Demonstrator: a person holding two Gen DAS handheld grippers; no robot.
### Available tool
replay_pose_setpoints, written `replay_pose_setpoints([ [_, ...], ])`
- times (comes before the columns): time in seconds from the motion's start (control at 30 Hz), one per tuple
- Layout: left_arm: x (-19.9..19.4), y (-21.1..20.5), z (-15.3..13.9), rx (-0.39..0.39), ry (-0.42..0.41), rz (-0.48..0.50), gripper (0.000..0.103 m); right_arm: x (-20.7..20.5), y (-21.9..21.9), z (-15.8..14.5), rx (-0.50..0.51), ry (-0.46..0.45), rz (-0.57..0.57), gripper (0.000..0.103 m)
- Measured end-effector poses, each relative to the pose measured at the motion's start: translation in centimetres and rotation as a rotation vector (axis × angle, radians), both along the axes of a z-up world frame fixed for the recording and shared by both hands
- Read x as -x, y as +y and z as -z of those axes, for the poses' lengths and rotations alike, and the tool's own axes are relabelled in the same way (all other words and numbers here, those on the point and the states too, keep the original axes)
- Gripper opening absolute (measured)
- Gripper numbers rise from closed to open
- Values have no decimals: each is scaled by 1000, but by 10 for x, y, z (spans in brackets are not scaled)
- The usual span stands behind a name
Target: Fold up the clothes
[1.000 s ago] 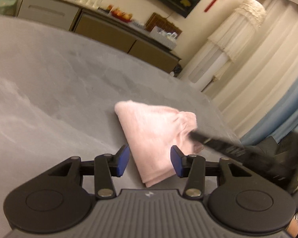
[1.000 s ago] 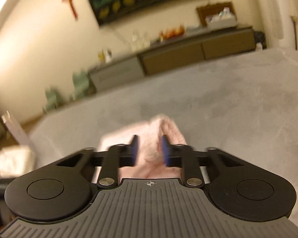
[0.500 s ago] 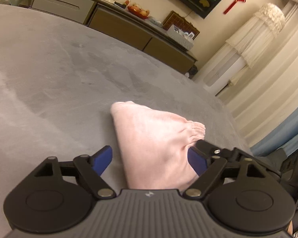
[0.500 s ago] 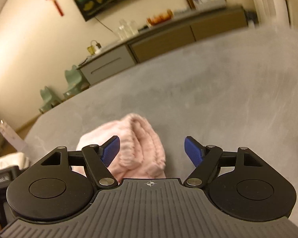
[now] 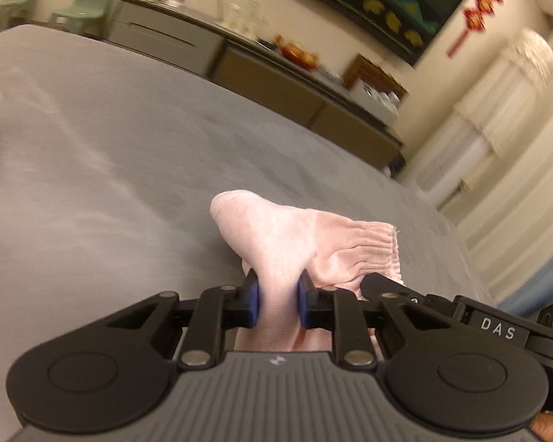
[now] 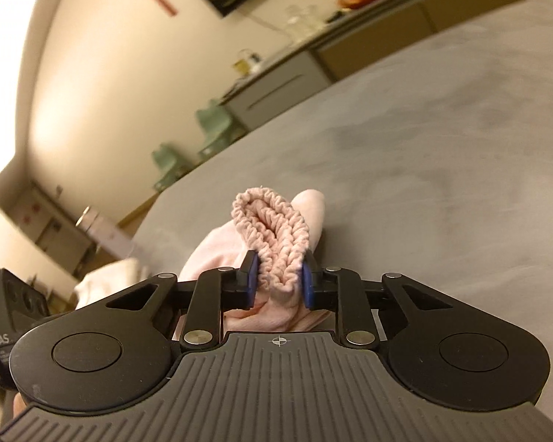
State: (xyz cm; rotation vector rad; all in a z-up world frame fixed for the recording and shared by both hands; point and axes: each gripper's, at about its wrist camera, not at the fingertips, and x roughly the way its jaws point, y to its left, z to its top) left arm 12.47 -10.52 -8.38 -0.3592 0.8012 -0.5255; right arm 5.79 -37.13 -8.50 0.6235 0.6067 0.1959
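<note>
A small pink garment [image 5: 313,235] lies bunched on the grey table [image 5: 110,154]. In the left wrist view my left gripper [image 5: 276,300] has its jaws closing, and the blue pads pinch a fold of the pink cloth at its near edge. In the right wrist view my right gripper [image 6: 279,281] is also closing, its pads squeezing the ruffled elastic waistband [image 6: 272,228]. The two grippers hold the garment side by side. The right gripper's black housing [image 5: 497,328] shows at the left wrist view's right edge.
A long sideboard [image 5: 276,77] with dishes runs along the far wall, with pale green chairs [image 5: 88,3] beside it. Curtains [image 5: 497,129] hang at the right. A pale cloth pile [image 6: 107,280] sits left of the pink garment. Grey tabletop [image 6: 442,184] stretches ahead.
Both grippers stood wide open around the garment half a second ago and have now closed onto it. The cloth is bunched up between the pads and pulled up off the table.
</note>
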Motion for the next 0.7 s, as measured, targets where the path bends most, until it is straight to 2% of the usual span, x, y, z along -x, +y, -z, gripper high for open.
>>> replay_pose_setpoints([
  [0.13,13,47,-11,48,-11,-84,19,-10,43,-15,14,-31,-64,24],
  [0.3,23,113,-43,80,-102,-189,19,-24,103,-48,29,-102,-162,24],
  [0.5,23,197,-89,38,-218,-366,19,-60,196,-88,12,-205,-308,24],
  [0.57,15,219,-88,0,-208,-425,20,-78,231,-86,17,-208,-343,24],
  [0.67,-10,240,-62,-39,-94,-464,22,-110,279,-67,62,-157,-366,24],
  [0.7,-15,246,-51,-55,-67,-470,25,-122,292,-56,94,-126,-366,24],
])
